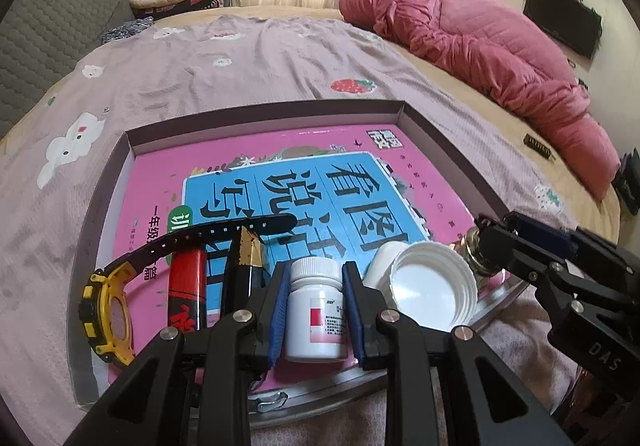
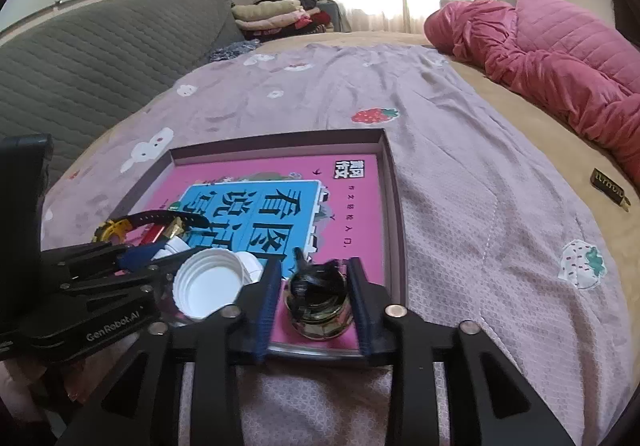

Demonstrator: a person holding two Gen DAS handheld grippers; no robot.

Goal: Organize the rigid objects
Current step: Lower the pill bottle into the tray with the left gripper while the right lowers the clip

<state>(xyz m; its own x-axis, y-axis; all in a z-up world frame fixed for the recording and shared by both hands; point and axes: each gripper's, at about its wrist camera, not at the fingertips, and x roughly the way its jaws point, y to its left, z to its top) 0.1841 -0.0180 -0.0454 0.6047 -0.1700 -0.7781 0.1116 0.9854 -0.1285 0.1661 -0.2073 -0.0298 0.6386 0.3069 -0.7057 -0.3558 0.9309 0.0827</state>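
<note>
A shallow box [image 1: 260, 116] on the bed holds a pink book [image 1: 320, 150]. My left gripper [image 1: 314, 286] is shut on a white pill bottle [image 1: 316, 310] standing upright on the book near the box's front edge. My right gripper [image 2: 314, 286] straddles a small glass jar with dark contents [image 2: 318, 300]; its pads stand beside the jar with small gaps. Left of the bottle lie a yellow watch [image 1: 108, 310], a red tube [image 1: 186, 286] and a black and gold packet [image 1: 244, 262]. A white lid [image 1: 432, 286] lies open side up between the grippers.
The box sits on a purple sheet [image 1: 200, 70] with cartoon prints. A pink quilt [image 1: 500, 50] is bunched at the right. A small dark bar [image 2: 610, 188] lies on the tan mattress at the right. A grey headboard [image 2: 100, 58] is at the left.
</note>
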